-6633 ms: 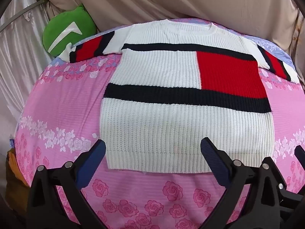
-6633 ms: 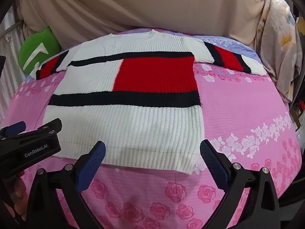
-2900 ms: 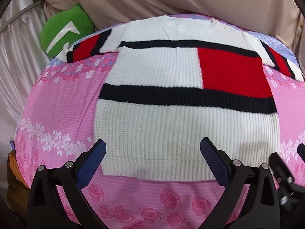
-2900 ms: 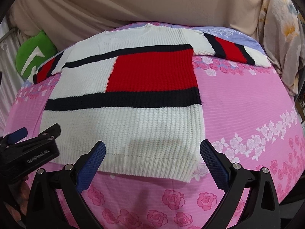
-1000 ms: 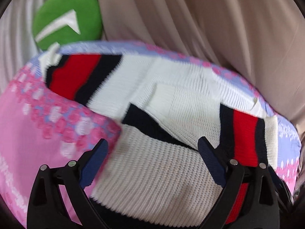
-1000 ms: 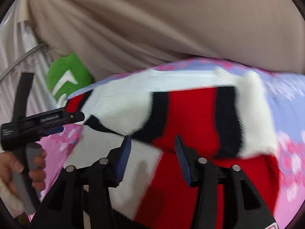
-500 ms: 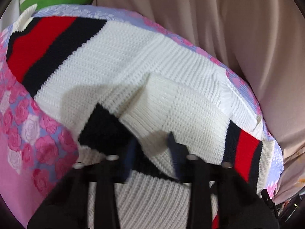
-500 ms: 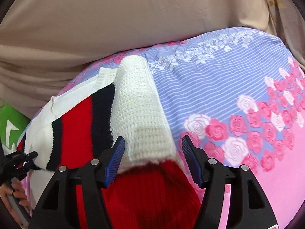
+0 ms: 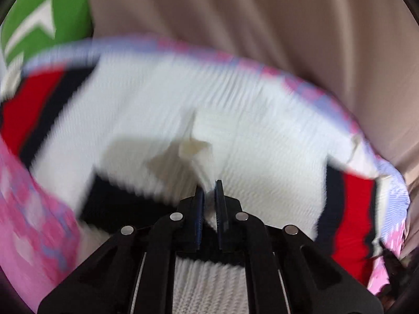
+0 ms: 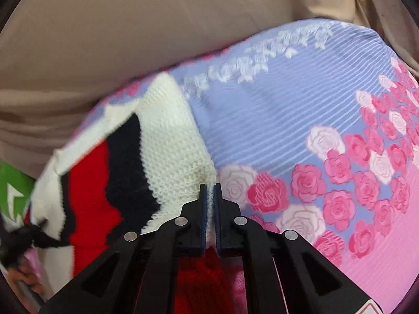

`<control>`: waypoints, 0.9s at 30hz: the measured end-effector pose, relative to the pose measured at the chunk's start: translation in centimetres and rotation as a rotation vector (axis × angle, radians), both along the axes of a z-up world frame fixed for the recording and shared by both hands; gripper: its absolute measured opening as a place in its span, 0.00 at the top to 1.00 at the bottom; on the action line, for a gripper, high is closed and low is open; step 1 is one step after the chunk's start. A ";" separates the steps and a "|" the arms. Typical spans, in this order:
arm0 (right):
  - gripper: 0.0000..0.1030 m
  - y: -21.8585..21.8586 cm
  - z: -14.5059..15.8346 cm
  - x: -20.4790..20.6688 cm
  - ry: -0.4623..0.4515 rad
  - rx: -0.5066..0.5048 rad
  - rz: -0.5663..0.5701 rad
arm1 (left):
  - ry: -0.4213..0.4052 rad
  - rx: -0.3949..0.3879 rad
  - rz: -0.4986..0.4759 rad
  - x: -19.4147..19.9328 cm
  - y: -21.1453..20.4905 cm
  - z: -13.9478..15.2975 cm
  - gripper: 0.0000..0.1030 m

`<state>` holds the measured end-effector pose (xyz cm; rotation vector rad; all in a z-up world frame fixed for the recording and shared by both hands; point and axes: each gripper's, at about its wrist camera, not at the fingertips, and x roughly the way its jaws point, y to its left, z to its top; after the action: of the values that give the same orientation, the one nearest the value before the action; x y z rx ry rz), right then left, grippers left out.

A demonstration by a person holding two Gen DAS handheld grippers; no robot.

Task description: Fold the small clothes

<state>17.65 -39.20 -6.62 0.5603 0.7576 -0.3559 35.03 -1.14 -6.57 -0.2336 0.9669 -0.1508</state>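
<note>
Floral bedsheet [image 10: 288, 110], both tongs [image 9: 208, 191] [image 10: 210, 192] pinching sweater [image 10: 170, 141]

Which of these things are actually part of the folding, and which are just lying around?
Part of the job:
- sweater
- left gripper, shut on its white knit
- right gripper, shut on its sleeve end

Just there:
- green cushion
- floral bedsheet underneath
- beige curtain behind

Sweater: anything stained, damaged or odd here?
Yes. The sweater has a brownish smudge on its white cuff, just ahead of the right gripper. No tears are visible; the left wrist view is too blurred to judge.
</note>
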 end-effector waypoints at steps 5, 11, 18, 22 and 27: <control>0.73 0.1 4.3 0.5 -0.092 -0.068 0.003 | -0.032 -0.012 0.009 -0.2 0.3 0.9 0.92; 0.58 -0.2 1.6 9.6 0.035 -0.117 0.110 | -0.016 0.008 0.014 0.2 0.3 0.4 0.92; 0.92 -2.2 2.5 10.0 -0.100 -0.079 0.044 | -0.042 0.050 0.003 1.1 -1.1 0.5 0.92; 0.87 -2.5 1.7 8.8 -0.001 -0.099 0.030 | -0.029 0.073 0.012 1.4 -1.2 0.3 0.92; 0.53 -0.7 4.9 -0.2 -0.089 -0.088 0.049 | -0.036 0.042 -0.006 0.5 -0.9 1.0 0.90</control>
<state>17.49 -39.90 -1.74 0.4708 0.6650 -0.3157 35.57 -2.06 -5.61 -0.1885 0.9337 -0.1399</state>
